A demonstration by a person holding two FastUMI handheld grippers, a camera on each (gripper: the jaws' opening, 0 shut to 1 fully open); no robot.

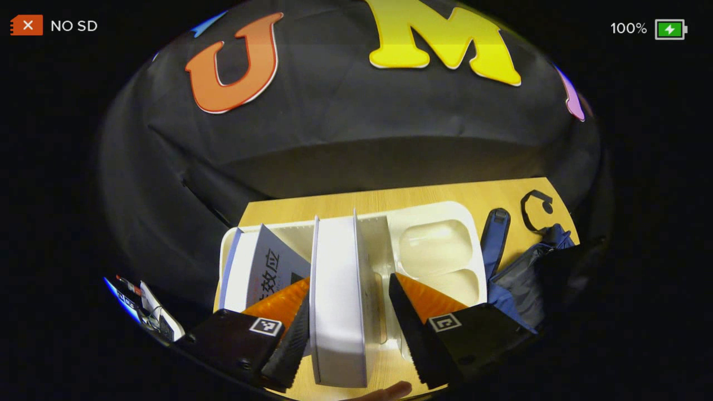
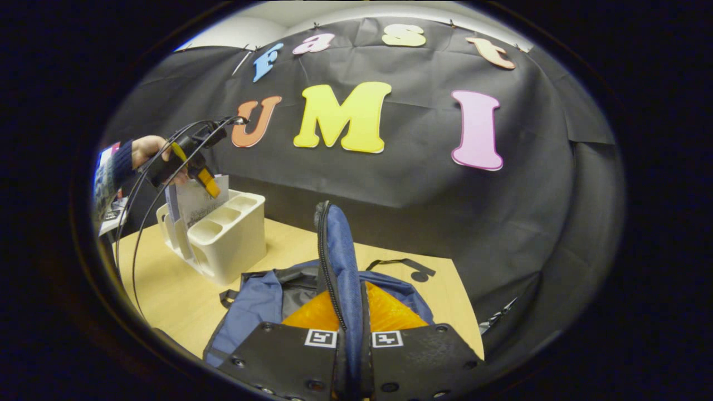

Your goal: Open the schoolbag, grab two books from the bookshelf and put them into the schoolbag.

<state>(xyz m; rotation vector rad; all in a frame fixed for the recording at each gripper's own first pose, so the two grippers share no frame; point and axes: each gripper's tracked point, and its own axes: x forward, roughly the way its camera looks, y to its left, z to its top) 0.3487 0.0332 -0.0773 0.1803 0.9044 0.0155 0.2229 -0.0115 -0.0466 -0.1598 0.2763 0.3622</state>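
Two books are counted in the left gripper view, both standing in one white rack [image 1: 445, 214] on the wooden table [image 1: 462, 195]. The first book [image 1: 262, 267] leans at the left end of the rack. The second book [image 1: 337, 301] stands upright just to its right, and it is seen between the two fingers of the left gripper [image 1: 348, 320]; the fingers are spread wide, and it cannot be told whether they touch the book. Two empty pockets of the rack are seen further right. One blue bag [image 1: 518, 284] lies at the far right, near the rack. In the right gripper view, a hand [image 2: 147, 150] is seen at the left, holding the left gripper [image 2: 207, 182] over the rack [image 2: 228, 239]. In the middle, a blue flap [image 2: 340, 267] of the bag [image 2: 253, 303] is pinched tight and held up by the right gripper [image 2: 352, 348]. The bag is laid open on the table [image 2: 167, 289].
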